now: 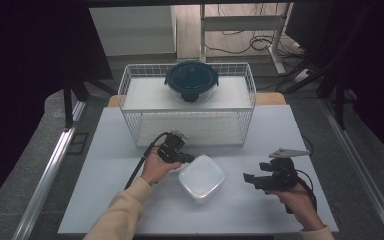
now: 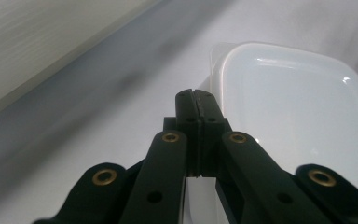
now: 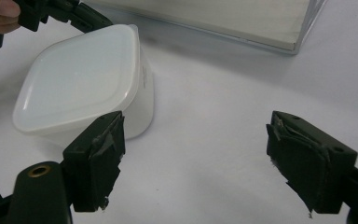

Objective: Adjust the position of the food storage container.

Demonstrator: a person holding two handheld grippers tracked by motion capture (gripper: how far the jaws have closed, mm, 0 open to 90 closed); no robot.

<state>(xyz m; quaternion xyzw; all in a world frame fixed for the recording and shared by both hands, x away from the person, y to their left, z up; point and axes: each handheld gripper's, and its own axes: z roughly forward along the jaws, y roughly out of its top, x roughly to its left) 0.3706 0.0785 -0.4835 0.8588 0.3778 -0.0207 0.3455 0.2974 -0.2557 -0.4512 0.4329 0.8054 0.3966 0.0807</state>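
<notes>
Box [image 1: 201, 178]: we judge it light, slippery plastic; we'd grip its sides
Left tongs [image 2: 196, 100]: together, at box's corner
Right tongs [image 3: 196, 163]: apart, empty

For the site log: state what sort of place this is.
Probably a lab recording bench: a bare table walled by dark curtains, loose cables on the floor, hand-held grippers beside a staged white container.

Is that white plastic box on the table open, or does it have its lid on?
Lid on. The white box has a flat white lid covering its whole top, edges flush all around.
</notes>
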